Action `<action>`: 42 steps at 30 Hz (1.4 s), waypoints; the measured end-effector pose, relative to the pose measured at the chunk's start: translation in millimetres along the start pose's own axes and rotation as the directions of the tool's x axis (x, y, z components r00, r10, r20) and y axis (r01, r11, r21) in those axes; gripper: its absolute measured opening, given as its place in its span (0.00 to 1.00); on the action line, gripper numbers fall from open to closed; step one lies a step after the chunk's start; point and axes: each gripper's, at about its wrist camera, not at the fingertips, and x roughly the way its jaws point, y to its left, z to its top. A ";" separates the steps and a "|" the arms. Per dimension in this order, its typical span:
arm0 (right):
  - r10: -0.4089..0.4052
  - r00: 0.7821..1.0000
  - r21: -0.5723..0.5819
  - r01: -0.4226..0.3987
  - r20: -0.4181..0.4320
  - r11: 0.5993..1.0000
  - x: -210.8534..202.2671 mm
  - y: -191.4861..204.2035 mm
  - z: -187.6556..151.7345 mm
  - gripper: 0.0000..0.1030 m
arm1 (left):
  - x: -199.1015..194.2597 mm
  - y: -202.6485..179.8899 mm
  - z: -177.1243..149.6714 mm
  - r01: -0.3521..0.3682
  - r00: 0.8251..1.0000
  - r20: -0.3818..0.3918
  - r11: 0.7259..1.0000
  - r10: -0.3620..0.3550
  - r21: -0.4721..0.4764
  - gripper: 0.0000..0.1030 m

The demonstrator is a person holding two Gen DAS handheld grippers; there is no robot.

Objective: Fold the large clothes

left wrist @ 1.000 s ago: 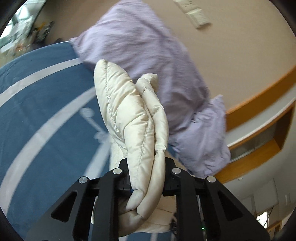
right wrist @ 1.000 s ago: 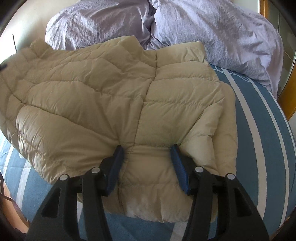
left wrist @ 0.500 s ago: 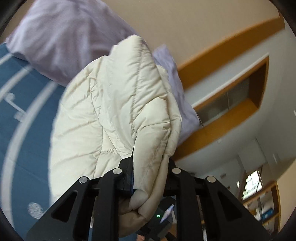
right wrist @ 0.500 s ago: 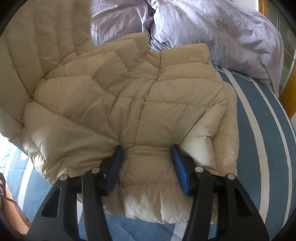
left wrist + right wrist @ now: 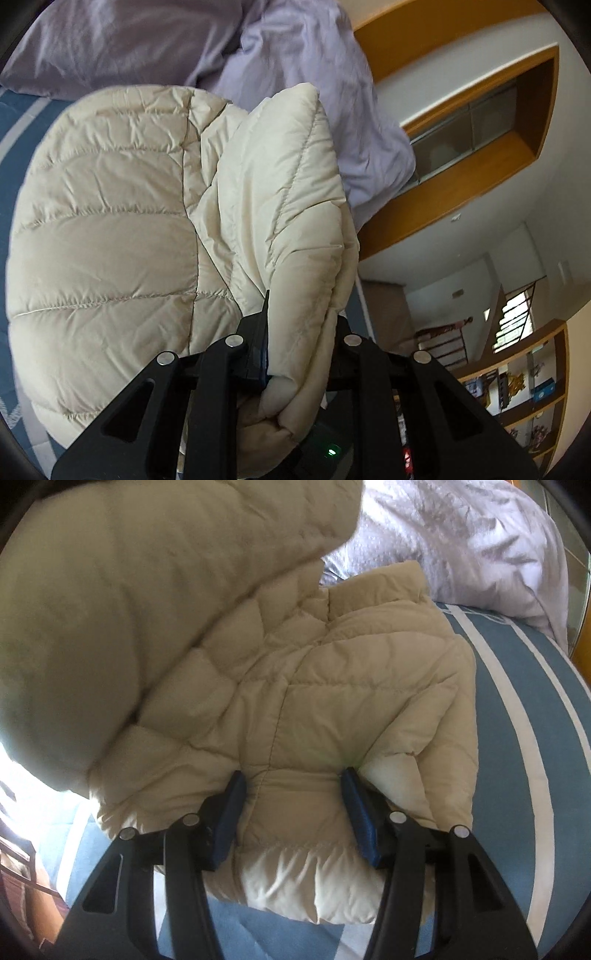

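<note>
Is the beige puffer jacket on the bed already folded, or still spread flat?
Partly folded: the puffer jacket has one side doubled inward, while the left hand-held gripper holds its other part raised above.

I count one puffy cream jacket [image 5: 332, 686], filling the middle of my right view and the left and centre of my left view [image 5: 110, 221]. Behind it I see two lilac pillows: in the right view, one at the upper right [image 5: 480, 546] and a sliver of another [image 5: 334, 563] just left of it; in the left view they lie along the top [image 5: 110, 37] and top centre [image 5: 314, 55]. One blue bedspread [image 5: 517, 738] with white stripes lies under it all. I have two grippers, one at the bottom of each view [image 5: 299, 332] [image 5: 291, 794].
</note>
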 end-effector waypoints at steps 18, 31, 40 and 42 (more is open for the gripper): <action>0.078 0.995 0.141 -0.085 0.058 0.986 -37.7 -38.6 -12.9 0.51 | -20.6 -12.0 -2.3 -0.053 0.999 -0.002 0.995 0.053 0.084 0.60; -0.100 0.991 0.207 0.079 0.090 0.975 -81.4 -75.2 -0.9 0.52 | -59.5 56.0 11.2 -0.364 0.928 0.108 0.929 0.356 0.069 0.60; -0.117 0.980 0.189 0.086 0.160 0.978 -106.2 -80.7 38.6 0.52 | -44.6 68.4 5.0 -0.542 0.839 0.156 0.825 0.521 0.161 0.60; -0.108 0.978 0.179 0.076 0.176 0.981 -111.8 -75.7 47.1 0.52 | -36.5 68.9 -0.2 -0.559 0.829 0.159 0.808 0.536 0.187 0.60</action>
